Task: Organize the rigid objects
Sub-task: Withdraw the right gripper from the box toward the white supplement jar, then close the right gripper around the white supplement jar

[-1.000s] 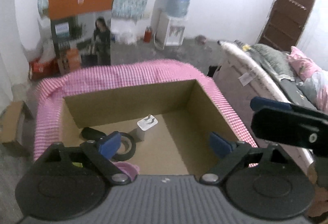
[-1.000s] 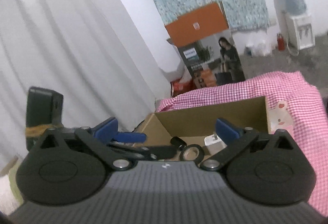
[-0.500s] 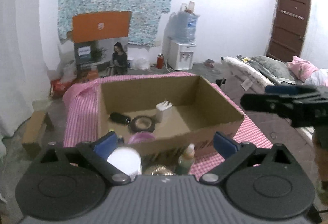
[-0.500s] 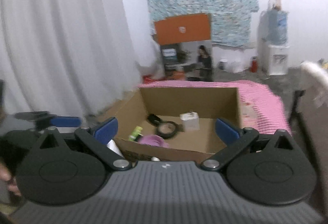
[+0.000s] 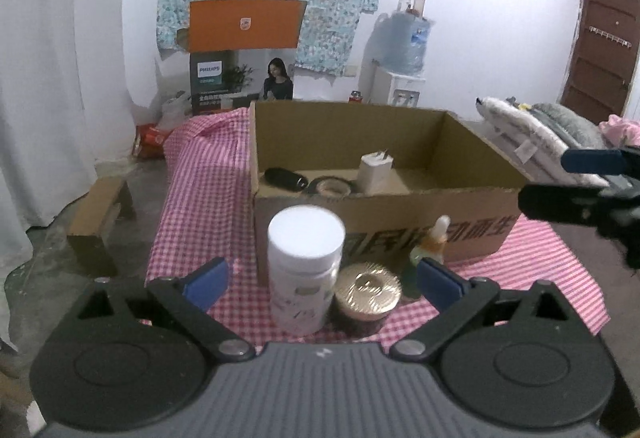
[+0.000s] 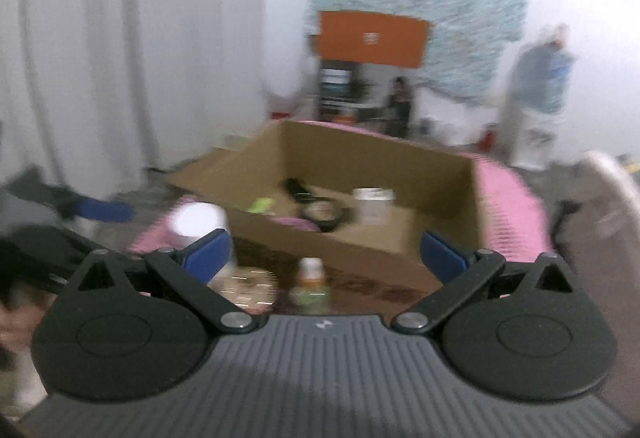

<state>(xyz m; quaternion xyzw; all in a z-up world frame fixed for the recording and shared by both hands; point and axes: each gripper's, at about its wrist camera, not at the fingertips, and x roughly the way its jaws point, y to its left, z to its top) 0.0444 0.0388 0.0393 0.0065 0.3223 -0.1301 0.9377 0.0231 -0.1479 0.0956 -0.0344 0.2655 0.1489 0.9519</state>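
Observation:
An open cardboard box (image 5: 404, 220) stands on a pink checked tablecloth (image 5: 200, 205). Inside it are a white charger plug (image 5: 374, 173), a black tape roll (image 5: 330, 186) and a black oblong object (image 5: 285, 177). In front of the box stand a white-lidded bottle (image 5: 305, 266), a gold-lidded jar (image 5: 366, 298) and a small dropper bottle (image 5: 434, 242). My left gripper (image 5: 320, 278) is open and empty, low in front of these. My right gripper (image 6: 324, 254) is open and empty; its view is blurred and shows the box (image 6: 360, 205) and the dropper bottle (image 6: 310, 280).
The right gripper's fingers (image 5: 580, 177) reach in from the right edge of the left wrist view. A small wooden stool (image 5: 100, 217) stands left of the table. A bed with blankets (image 5: 540, 133) is at the right. A Philips carton (image 5: 244, 53) and a water dispenser (image 5: 400, 65) stand by the back wall.
Both grippers have pulled back from over the box and dropped lower. The bottles and jar in front of the box have come into view. Both stay open and empty.

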